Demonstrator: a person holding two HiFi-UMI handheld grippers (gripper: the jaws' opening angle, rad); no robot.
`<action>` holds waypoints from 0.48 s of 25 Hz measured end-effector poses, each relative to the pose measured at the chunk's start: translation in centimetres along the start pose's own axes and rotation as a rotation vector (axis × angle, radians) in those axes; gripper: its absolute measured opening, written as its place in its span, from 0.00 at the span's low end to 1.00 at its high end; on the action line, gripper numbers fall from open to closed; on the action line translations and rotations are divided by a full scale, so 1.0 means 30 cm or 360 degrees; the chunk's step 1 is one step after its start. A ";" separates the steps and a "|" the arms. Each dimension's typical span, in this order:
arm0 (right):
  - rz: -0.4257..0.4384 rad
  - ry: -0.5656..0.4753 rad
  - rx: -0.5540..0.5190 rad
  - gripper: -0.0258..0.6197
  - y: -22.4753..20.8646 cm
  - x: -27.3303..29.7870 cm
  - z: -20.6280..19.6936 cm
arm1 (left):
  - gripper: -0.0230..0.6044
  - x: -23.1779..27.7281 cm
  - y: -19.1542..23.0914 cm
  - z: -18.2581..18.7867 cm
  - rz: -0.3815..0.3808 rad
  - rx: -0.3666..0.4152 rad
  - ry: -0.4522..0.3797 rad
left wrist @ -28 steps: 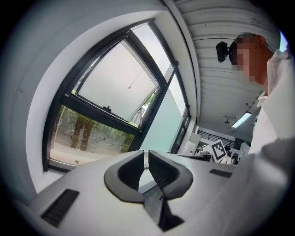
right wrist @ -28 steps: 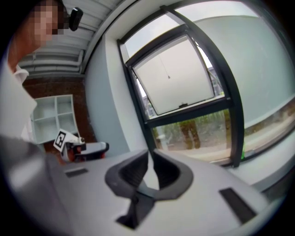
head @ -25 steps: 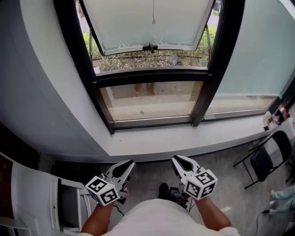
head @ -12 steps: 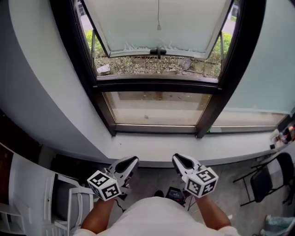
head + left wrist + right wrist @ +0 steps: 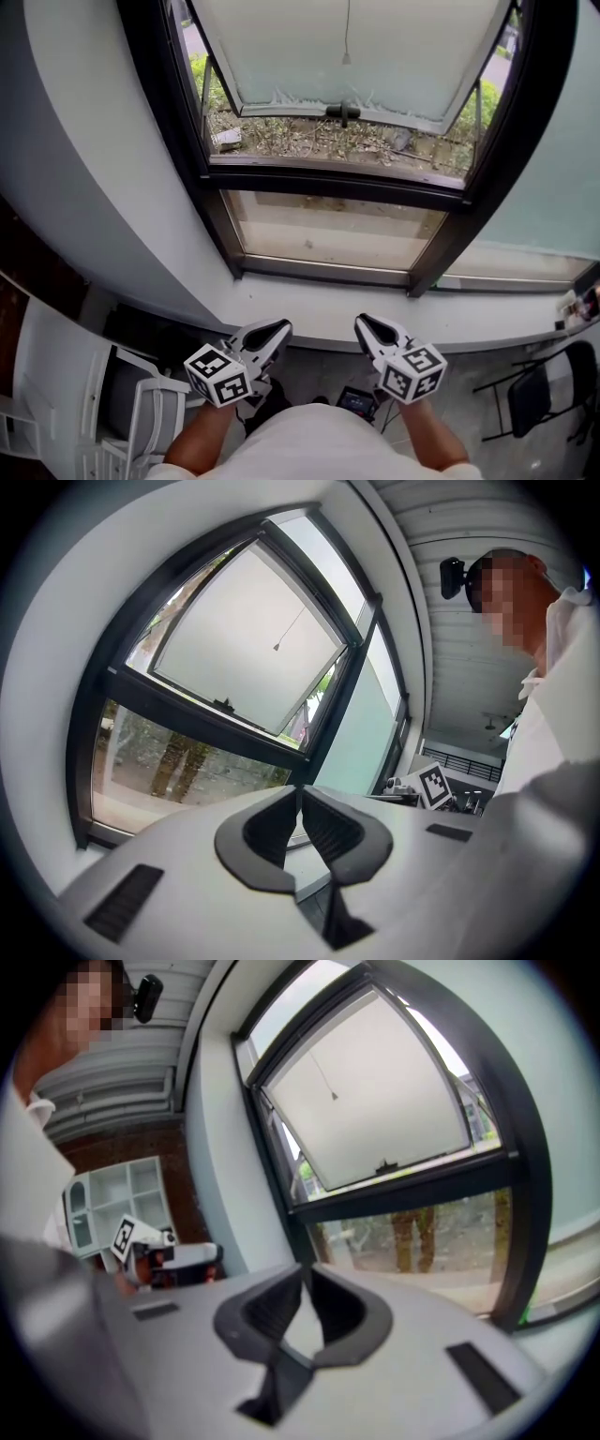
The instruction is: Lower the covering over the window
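A black-framed window [image 5: 221,216] fills the wall ahead, its upper frosted pane [image 5: 375,56] tilted outward. A thin pull cord [image 5: 346,37] with a small end weight hangs in front of that pane; it also shows in the left gripper view as the cord [image 5: 289,632] and in the right gripper view as the cord [image 5: 324,1079]. No covering over the glass is in view. My left gripper [image 5: 278,330] and right gripper [image 5: 366,325] are held low before the white sill [image 5: 309,317], far below the cord. Both are shut with nothing between the jaws.
A black window handle [image 5: 343,112] sits at the tilted pane's lower edge. A white chair or rack [image 5: 131,403] stands at the lower left, and a black folding chair [image 5: 539,394] at the lower right. A frosted fixed panel [image 5: 553,187] lies right of the frame.
The view has swung, so the window sits lower and further right in the frame. Both grippers have edged a little toward the sill and stay shut.
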State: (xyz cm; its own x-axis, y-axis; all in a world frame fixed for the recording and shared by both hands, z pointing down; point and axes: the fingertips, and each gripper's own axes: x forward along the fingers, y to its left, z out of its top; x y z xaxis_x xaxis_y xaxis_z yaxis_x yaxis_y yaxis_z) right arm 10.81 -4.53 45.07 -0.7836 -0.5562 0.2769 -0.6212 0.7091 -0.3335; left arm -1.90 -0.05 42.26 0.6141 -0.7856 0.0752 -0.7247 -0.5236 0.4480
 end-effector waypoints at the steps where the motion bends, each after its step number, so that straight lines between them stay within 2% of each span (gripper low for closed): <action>1: 0.0001 0.0005 -0.0001 0.08 0.000 0.017 0.002 | 0.07 0.003 0.014 0.009 -0.0008 -0.0008 -0.0012; 7: -0.0049 -0.0007 0.0001 0.08 -0.012 0.116 0.041 | 0.07 0.039 0.120 0.050 -0.0076 -0.0045 -0.0010; 12: -0.0086 -0.0020 0.0025 0.08 -0.007 0.221 0.088 | 0.07 0.062 0.201 0.121 -0.0157 -0.0026 0.0018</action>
State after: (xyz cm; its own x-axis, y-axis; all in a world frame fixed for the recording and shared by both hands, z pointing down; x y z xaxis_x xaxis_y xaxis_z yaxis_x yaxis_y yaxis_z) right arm 5.73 -9.53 44.59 -0.7490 -0.5990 0.2834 -0.6625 0.6711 -0.3327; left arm -6.27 -5.85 41.88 0.6861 -0.7265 0.0400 -0.6552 -0.5930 0.4682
